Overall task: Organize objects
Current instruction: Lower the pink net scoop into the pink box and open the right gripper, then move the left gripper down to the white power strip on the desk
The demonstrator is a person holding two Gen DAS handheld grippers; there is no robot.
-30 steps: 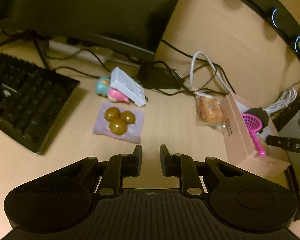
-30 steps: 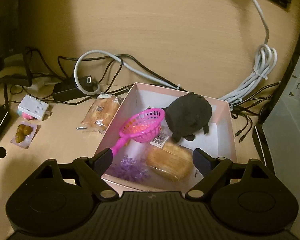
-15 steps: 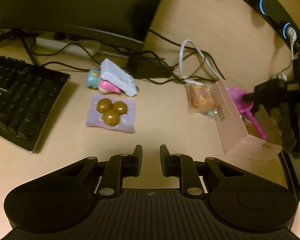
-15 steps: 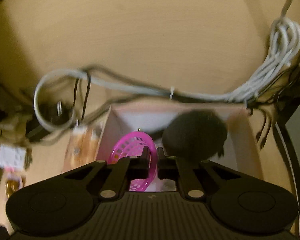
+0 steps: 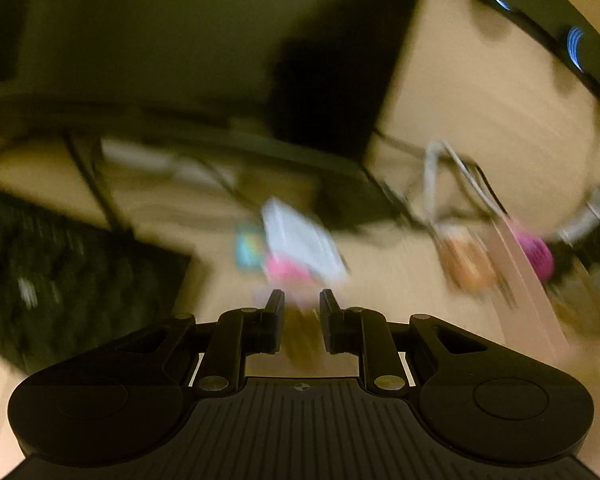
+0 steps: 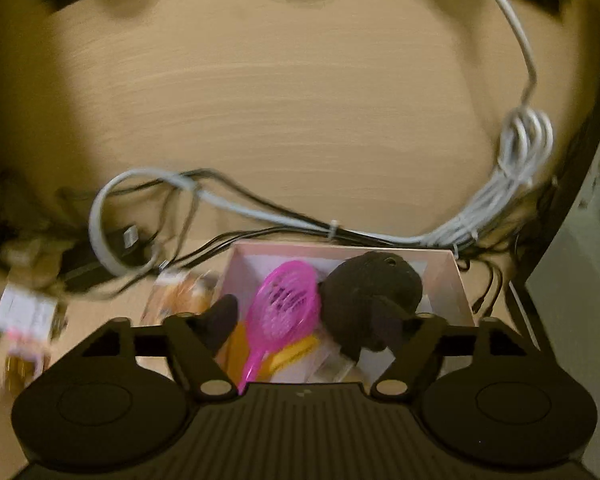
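Left hand-held gripper (image 5: 300,312): fingers narrowly apart, over a blurred packet of brown balls (image 5: 300,344) on the tan wooden table (image 5: 400,300). Right hand-held gripper (image 6: 312,320): fingers wide apart, over the pink cardboard box (image 6: 460,280) holding a pink plastic scoop (image 6: 284,300) and black plush toy (image 6: 372,296).

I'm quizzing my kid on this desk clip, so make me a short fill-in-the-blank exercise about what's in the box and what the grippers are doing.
1. The scoop lying in the box is colored ____.
2. The black plush toy sits ____ the box.
3. The right gripper has its jaws spread ____.
4. The bundled cable near the box is colored ____.

Missing words: pink; inside; open; white
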